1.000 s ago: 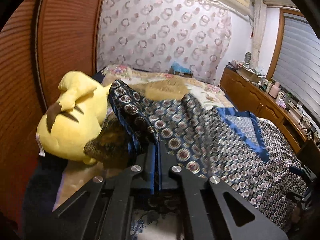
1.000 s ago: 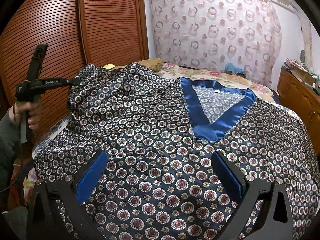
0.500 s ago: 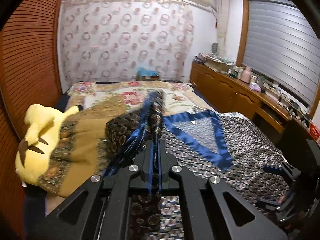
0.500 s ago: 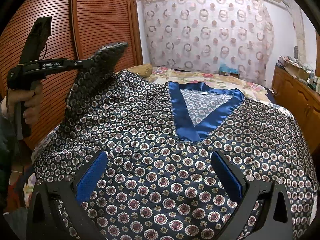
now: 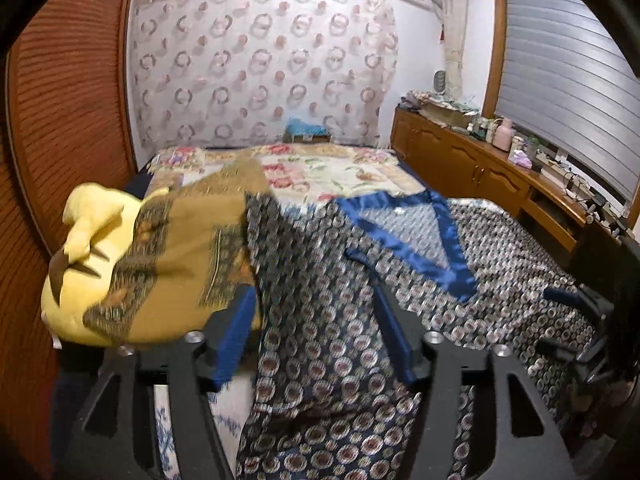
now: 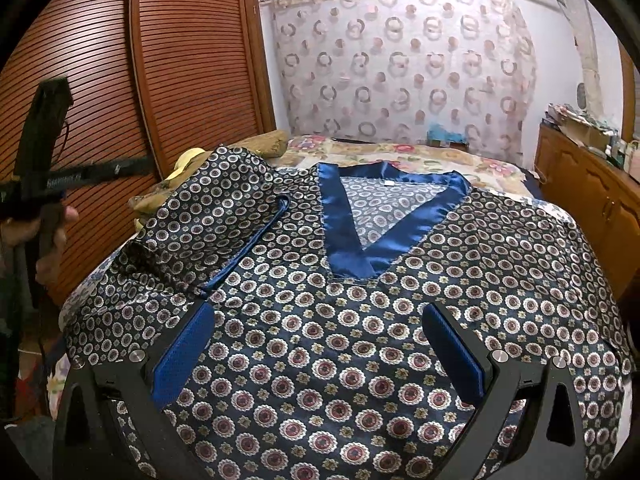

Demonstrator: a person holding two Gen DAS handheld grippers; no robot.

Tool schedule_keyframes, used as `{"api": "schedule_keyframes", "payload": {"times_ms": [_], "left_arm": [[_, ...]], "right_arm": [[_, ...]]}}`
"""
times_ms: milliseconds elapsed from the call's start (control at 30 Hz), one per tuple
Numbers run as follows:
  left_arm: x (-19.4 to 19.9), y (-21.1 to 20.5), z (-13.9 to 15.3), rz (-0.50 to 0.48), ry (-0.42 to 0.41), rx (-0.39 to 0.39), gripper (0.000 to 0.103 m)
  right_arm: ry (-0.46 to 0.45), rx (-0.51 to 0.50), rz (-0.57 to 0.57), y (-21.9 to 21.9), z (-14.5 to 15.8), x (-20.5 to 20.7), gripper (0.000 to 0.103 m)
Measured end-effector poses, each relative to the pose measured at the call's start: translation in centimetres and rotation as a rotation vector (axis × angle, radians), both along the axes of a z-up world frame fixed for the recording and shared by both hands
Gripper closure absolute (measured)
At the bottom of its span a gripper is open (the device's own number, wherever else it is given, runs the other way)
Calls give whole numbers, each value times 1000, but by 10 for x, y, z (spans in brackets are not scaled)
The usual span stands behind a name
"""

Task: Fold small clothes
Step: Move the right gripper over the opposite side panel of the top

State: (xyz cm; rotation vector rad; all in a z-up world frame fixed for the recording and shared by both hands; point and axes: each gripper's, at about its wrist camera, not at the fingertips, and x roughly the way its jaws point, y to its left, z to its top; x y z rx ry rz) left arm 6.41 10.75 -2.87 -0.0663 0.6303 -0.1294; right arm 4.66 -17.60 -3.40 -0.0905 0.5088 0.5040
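Note:
A dark navy satin shirt [image 6: 360, 320] with round medallions and a blue V-neck trim [image 6: 360, 256] lies flat on the bed. Its left sleeve [image 6: 208, 220] lies folded inward over the chest. In the left wrist view the same sleeve [image 5: 320, 300] lies loose under and between the jaws of my left gripper [image 5: 316, 336]. Those jaws are opening and their blue pads [image 5: 236, 332] do not press the cloth. My right gripper [image 6: 318, 352] hovers open over the shirt's lower front with nothing held. A hand [image 6: 52, 232] holds the left gripper at the bed's left side.
A yellow plush toy [image 5: 80, 248] and a mustard patterned cloth [image 5: 180, 248] lie at the shirt's left. A slatted wooden wardrobe [image 6: 160, 80] stands close on the left. A cluttered wooden sideboard [image 5: 480, 168] runs along the right. The floral bedspread [image 5: 320, 168] extends behind the collar.
My left gripper carried the pinched sleeve rightward over the shirt, then its jaws parted and the sleeve dropped folded onto the chest. The right gripper stayed open over the hem.

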Motion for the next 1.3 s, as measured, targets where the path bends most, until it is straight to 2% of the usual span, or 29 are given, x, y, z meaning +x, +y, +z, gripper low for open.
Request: {"api": "schedule_keyframes", "payload": {"times_ms": [133,433,900,1033,1167,1300], "left_arm": [[-3,1,-17,-2,34,-21,29],[4,-24,-46,-9,107,20,28],[28,-63,-57,-104,157,38,28],[36,-71,-61,-125,180,29,28],[41,-78,-66,-127,197,55,28],[46,-82,-69,-134,219,73,28]], "right_arm": [[0,-9,-16,-7,-1,-1,0],[-22,-22,-98,-45,5,-8,0],[-70,-60,-298,-139,27,-10,0],[-56,-82,-354,-167,26,-4,0],[-26,-128,-422,-181,24,6,0],[16,-135,-429,-188,22,14,1]]}}
